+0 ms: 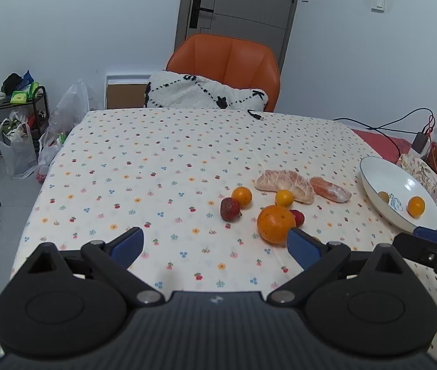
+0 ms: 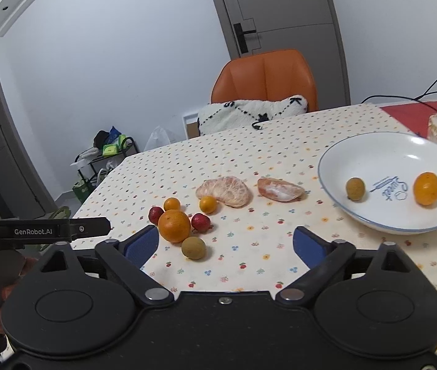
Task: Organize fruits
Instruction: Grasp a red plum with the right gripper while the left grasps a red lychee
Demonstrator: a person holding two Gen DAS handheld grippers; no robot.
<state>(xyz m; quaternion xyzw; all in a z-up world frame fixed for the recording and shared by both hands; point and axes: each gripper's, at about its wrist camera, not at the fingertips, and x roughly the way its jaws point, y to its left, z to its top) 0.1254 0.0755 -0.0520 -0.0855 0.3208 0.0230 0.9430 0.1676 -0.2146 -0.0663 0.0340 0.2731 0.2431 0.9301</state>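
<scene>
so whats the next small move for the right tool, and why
Probably lower the open right tool onto the brown fruit: it lies loose on the tablecloth nearest that tool, while the plate already holds two fruits.

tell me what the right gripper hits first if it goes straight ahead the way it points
Probably nothing at once: the open right gripper points over bare tablecloth. The brown fruit sits just left of that line; depth is hard to judge.

- orange leather chair (image 1: 227, 61) holding a fluffy white cushion with black pattern (image 1: 203, 92)
- grey door (image 1: 240, 0)
- black metal rack (image 1: 12, 117) beside white plastic bags (image 1: 18, 151)
</scene>
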